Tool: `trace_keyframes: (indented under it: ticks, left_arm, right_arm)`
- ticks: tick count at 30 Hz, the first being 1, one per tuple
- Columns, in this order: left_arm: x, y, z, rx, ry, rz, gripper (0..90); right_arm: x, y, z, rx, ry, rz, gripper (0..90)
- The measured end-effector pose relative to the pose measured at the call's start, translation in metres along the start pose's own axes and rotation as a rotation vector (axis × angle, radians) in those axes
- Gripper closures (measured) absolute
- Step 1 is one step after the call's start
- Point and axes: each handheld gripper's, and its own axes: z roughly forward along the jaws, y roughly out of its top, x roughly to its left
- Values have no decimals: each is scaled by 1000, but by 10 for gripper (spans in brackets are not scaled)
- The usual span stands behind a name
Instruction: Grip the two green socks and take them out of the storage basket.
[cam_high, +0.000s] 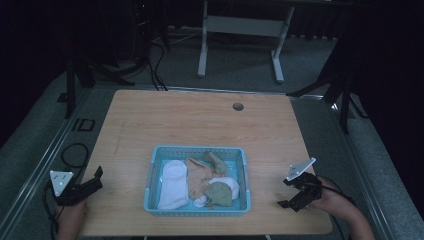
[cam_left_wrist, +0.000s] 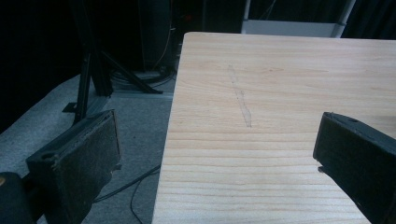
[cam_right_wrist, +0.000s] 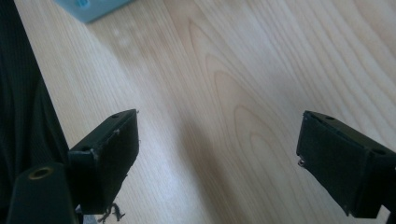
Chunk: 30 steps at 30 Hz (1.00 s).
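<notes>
A light blue basket (cam_high: 198, 212) stands on the wooden table (cam_high: 200, 120) near its front edge. In it lie a white sock (cam_high: 172, 185), a peach cloth (cam_high: 198, 176), two olive pieces (cam_high: 219, 193) and a small white piece (cam_high: 229, 183). My left gripper (cam_high: 97, 179) rests at the table's front left edge, open and holding nothing; its jaws (cam_left_wrist: 217, 140) straddle the table edge. My right gripper (cam_high: 286, 192) sits right of the basket, open over bare wood (cam_right_wrist: 217, 140). A corner of the basket (cam_right_wrist: 88, 8) appears in the right gripper view.
A round cable hole (cam_high: 238, 106) lies near the table's far edge. Behind the table stands a white desk frame (cam_high: 240, 27). A black stand (cam_left_wrist: 93, 74) and cables (cam_high: 75, 155) are on the grey floor to the left.
</notes>
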Motion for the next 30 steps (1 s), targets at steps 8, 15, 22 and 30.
trace_keyframes:
  ticks: [8,15,22,30]
  left_arm:
    - [0,0,0,0,-2,-3,4]
    - [0,0,0,-1,-3,-3,3]
    - [0,0,0,-3,-6,-2,3]
    - [0,0,0,-4,-12,-2,3]
  right_arm:
    - [3,15,-7,-19,-3,7,126]
    - [5,25,-11,17,3,-9,143]
    - [8,38,-17,21,11,-23,150]
    - [14,59,-23,3,28,-49,151]
